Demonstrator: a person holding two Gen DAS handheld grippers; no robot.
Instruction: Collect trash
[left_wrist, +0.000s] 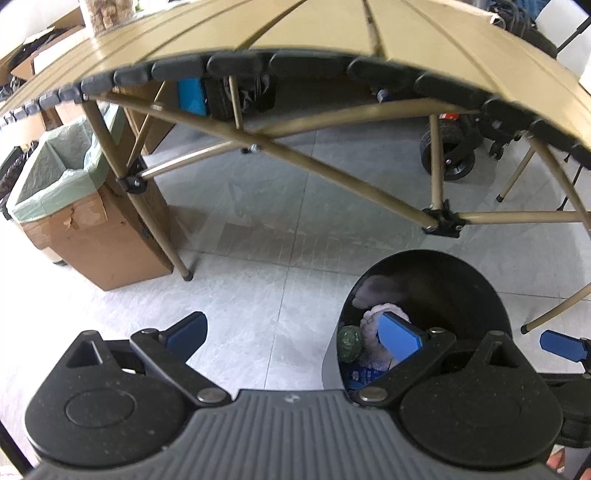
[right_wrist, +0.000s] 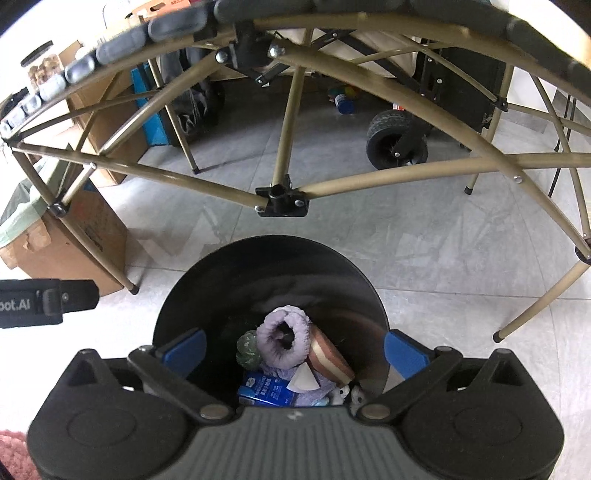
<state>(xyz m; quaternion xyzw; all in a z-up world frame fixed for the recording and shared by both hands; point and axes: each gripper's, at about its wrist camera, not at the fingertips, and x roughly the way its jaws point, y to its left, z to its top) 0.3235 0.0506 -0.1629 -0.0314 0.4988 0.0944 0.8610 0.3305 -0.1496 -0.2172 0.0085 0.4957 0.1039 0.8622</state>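
My tongs above the black bin (right_wrist: 269, 273)

Right gripper (right_wrist: 293, 349) and left gripper (left_wrist: 291, 332) stand apart, empty; inside lie a purple scrunchie (right_wrist: 282, 339) and a blue packet (right_wrist: 266, 391).

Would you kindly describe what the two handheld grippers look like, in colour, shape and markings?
Both match. The left gripper and right gripper each have a grey ribbed body at the centre, flanked by two rounded black housings with circular caps. Black link arms on silver pivot pins carry flat blue pads on the jaws. In the right wrist view, the left gripper's black side shows white lettering ending "bot.AI".
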